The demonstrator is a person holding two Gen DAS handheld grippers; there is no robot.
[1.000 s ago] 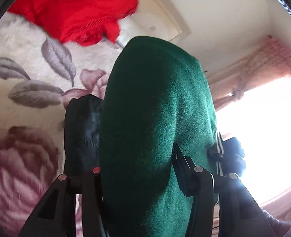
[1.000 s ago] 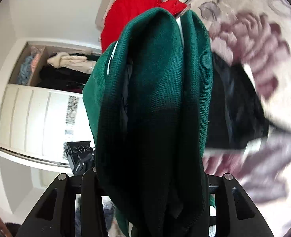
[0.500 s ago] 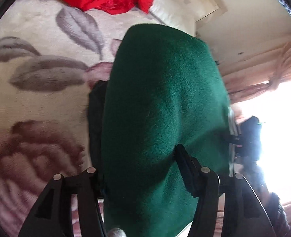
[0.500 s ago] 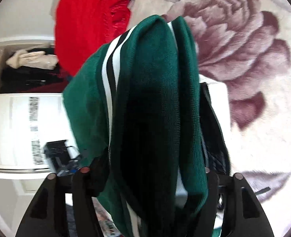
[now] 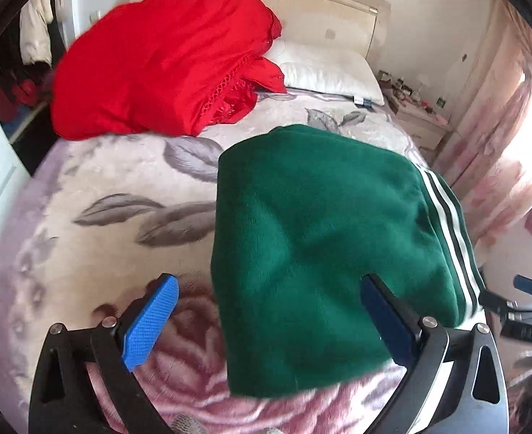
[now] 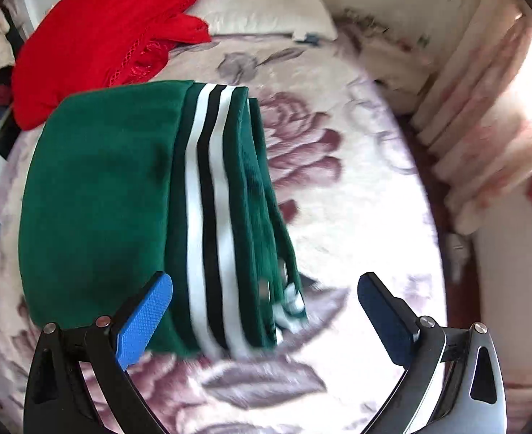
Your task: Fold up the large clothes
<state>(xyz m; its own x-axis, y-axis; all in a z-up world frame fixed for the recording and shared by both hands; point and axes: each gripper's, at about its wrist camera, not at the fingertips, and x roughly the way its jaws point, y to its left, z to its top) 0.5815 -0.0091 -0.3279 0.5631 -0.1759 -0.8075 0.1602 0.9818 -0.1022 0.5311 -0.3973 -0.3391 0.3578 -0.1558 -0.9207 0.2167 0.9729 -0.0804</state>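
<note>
Green fleece garment (image 5: 324, 253) folded into a thick bundle on the floral bedspread (image 5: 96, 188), lying from centre toward 3 o'clock in the left wrist view.
Soft, bulky and likely light; it should sag unless taken by the striped hem edge (image 6: 208, 217). Left gripper (image 5: 269, 320) and right gripper (image 6: 266, 313) have just been opening; both jaws stand wide apart, pads pressing nothing, the garment lying loose between them.

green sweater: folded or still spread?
Folded: green sweater lies as a compact stack on the bed, striped hem layers doubled along one edge.
</note>
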